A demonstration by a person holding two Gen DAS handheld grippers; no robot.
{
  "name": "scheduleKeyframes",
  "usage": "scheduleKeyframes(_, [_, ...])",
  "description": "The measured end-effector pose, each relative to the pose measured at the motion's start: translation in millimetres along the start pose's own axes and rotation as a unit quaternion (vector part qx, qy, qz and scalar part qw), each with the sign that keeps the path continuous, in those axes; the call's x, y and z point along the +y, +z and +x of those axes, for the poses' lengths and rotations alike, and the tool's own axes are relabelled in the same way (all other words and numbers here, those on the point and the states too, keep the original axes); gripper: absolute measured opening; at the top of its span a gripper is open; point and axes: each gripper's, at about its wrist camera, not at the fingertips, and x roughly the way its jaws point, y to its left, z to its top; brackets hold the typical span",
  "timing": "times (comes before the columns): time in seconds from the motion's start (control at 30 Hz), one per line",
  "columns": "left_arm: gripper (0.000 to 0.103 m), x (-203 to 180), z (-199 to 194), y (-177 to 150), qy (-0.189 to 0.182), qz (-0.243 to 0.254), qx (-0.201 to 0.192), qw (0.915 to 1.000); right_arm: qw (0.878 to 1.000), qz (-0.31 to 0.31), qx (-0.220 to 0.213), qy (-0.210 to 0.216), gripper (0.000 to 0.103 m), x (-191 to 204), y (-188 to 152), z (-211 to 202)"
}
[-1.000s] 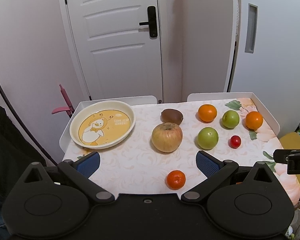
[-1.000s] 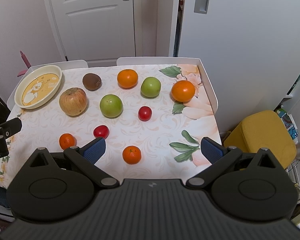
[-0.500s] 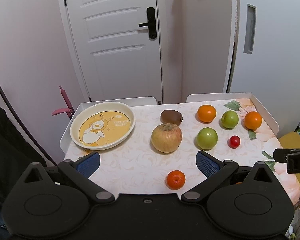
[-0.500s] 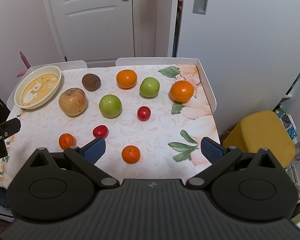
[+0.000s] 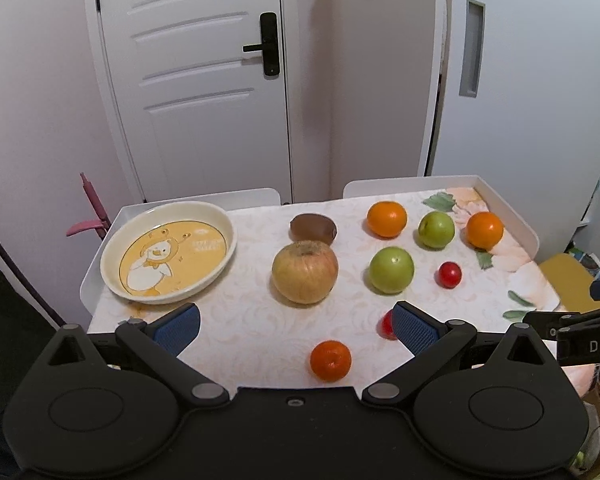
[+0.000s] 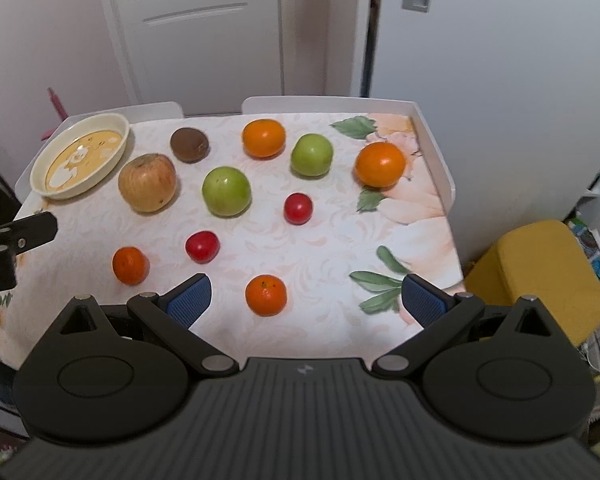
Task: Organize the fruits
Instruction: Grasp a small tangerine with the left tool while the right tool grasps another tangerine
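Observation:
Fruit lies loose on a floral-covered table [image 6: 340, 240]. A cream duck plate [image 5: 168, 246] sits empty at the far left, also in the right wrist view [image 6: 80, 156]. A large apple [image 5: 305, 272], a kiwi [image 5: 313, 229], two green apples [image 5: 392, 270] [image 5: 436, 230], two oranges [image 5: 386, 219] [image 5: 485, 230] and a cherry tomato [image 5: 449, 275] lie beyond. My left gripper [image 5: 296, 330] is open above the near edge, just behind a small tangerine [image 5: 330, 360]. My right gripper [image 6: 306, 300] is open, with another tangerine [image 6: 266, 295] between its fingers' line. A second tomato [image 6: 202, 246] lies left of it.
The table has a raised white rim [image 6: 436, 148]. A white door [image 5: 204, 92] and wall stand behind it. A yellow stool [image 6: 540, 276] is at the right of the table. A pink object [image 5: 92, 216] sticks up at the far left corner.
Both grippers have moved forward and lower toward the table; the fruit looms larger. Nothing on the table has moved and both grippers stay open.

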Motion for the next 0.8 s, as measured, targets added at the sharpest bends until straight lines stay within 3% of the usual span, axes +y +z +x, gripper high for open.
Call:
scheduleKeyframes(0.3, [0.1,-14,33,-36,0.012,0.003,-0.002,0.9999,0.998,-0.044,-0.017,0.043,0.103,-1,-25,37])
scheduleKeyframes(0.53, [0.084,-32,68,-60,0.017,0.021,0.006,0.9996,0.996,-0.064,-0.022,0.065,0.103,-5,-40,65])
scheduleKeyframes(0.8, [0.068,-40,91,-69,0.034,0.017,0.012,0.9992,0.993,-0.073,-0.022,0.087,0.089,-3,-44,81])
